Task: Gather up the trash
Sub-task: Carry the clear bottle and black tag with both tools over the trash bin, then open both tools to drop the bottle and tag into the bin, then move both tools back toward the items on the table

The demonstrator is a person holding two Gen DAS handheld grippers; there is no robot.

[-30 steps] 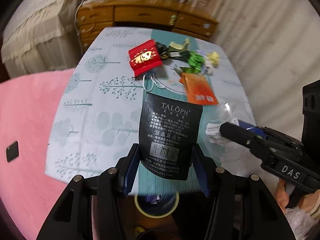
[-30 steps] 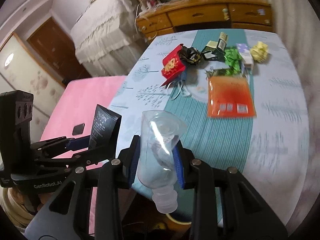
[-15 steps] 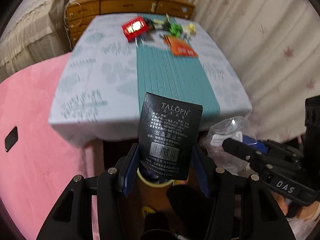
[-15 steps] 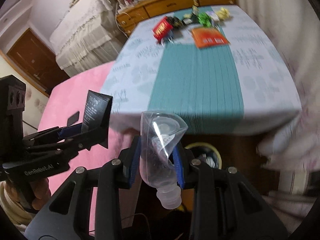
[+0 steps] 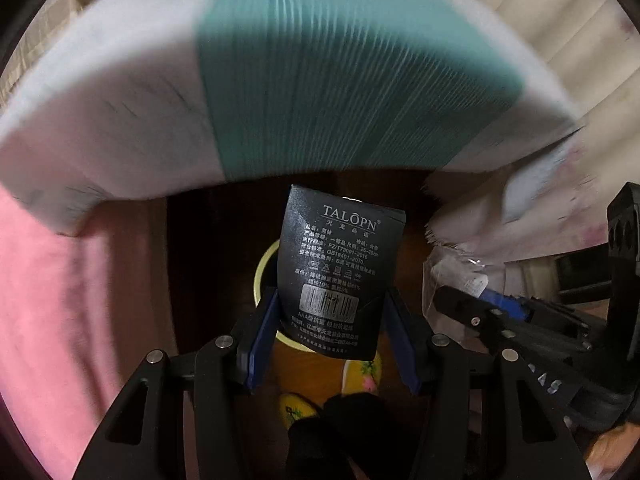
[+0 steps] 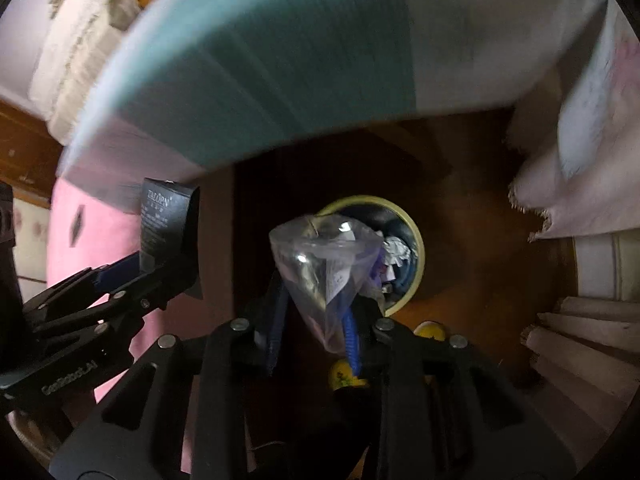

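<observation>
Now my left gripper [image 5: 332, 320] clamps the black TALOPN package [image 5: 340, 276] upright above the yellow-rimmed bin [image 6: 416, 256] on the brown floor. My right gripper [image 6: 316, 320] pinches the crushed clear plastic bottle [image 6: 328, 264], its jaws having just been closing on it, right over the bin's mouth. Behind hangs the tablecloth [image 5: 320, 80], blurred.

Smearing into streaks across the tablecloth [image 5: 340, 80] in both views, heavy motion blur. Staying sharp below that cloth, the black packet [image 5: 340, 272] (print still legible). Sinking into deep brown shadow beneath the tablecloth. Glinting with small white glare, the clear plastic bottle [image 6: 324, 272]. Bending and darkening toward the fisheye rims.
</observation>
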